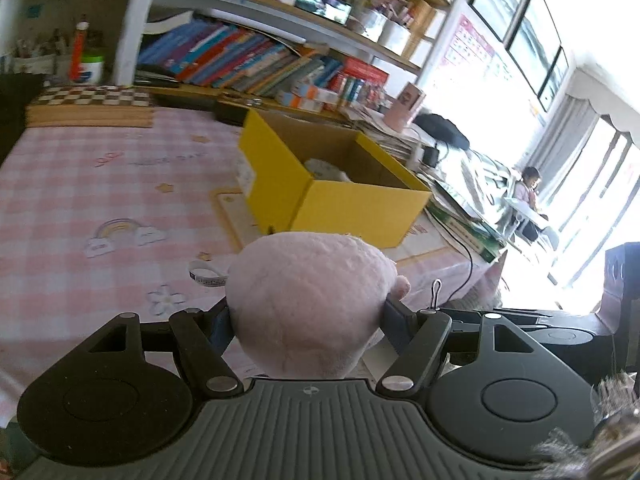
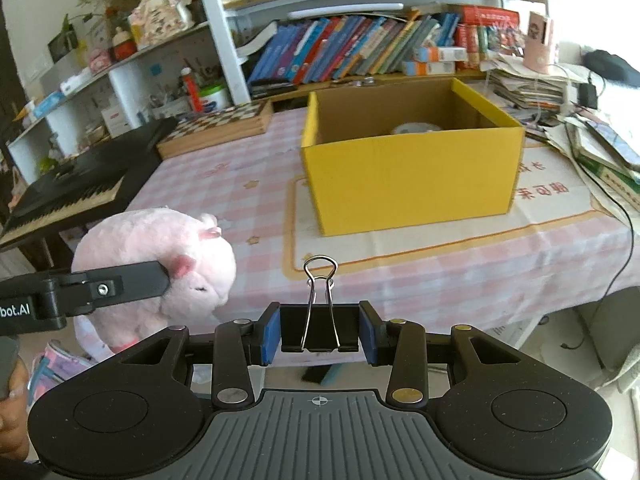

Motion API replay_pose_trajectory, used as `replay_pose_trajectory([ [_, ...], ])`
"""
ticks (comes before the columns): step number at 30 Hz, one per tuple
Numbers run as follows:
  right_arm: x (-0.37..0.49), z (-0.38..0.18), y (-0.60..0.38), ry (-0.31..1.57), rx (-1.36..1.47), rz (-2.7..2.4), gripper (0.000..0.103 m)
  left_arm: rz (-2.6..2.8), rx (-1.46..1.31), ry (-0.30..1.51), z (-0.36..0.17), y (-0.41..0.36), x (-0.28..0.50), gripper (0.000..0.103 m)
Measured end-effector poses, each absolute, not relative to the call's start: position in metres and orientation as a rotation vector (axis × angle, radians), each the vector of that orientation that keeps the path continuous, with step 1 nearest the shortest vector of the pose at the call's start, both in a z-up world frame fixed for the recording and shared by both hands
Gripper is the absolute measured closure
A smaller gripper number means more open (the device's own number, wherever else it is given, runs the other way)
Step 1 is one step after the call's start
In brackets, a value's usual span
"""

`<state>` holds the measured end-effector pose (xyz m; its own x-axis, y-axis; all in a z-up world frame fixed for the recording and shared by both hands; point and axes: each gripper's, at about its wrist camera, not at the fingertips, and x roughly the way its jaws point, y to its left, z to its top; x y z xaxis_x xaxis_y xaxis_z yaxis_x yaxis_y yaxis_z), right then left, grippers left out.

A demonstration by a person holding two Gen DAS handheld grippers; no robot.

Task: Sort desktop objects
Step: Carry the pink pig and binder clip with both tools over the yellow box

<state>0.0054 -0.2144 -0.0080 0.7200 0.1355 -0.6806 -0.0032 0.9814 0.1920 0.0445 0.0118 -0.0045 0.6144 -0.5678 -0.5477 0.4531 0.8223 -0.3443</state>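
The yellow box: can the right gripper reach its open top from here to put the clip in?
Probably yes. The right gripper, shut on the binder clip, faces the yellow box, with only bare tablecloth between them.

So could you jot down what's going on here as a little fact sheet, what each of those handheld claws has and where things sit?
left gripper: shut on pink plush toy, fingers pressing into its sides
right gripper: shut on black binder clip, wire handles pointing up
yellow box: open-topped, standing on the table, something pale lying inside
table: pink checked cloth
behind the box: shelves of books
other items: chessboard at the table's far edge
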Motion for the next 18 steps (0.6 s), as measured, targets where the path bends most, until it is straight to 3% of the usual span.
replay_pose_trajectory([
  [18, 0.041, -0.015, -0.292, 0.822, 0.175, 0.128, 0.064, -0.586, -0.161, 0.727, -0.006, -0.078, 0.074, 0.034],
])
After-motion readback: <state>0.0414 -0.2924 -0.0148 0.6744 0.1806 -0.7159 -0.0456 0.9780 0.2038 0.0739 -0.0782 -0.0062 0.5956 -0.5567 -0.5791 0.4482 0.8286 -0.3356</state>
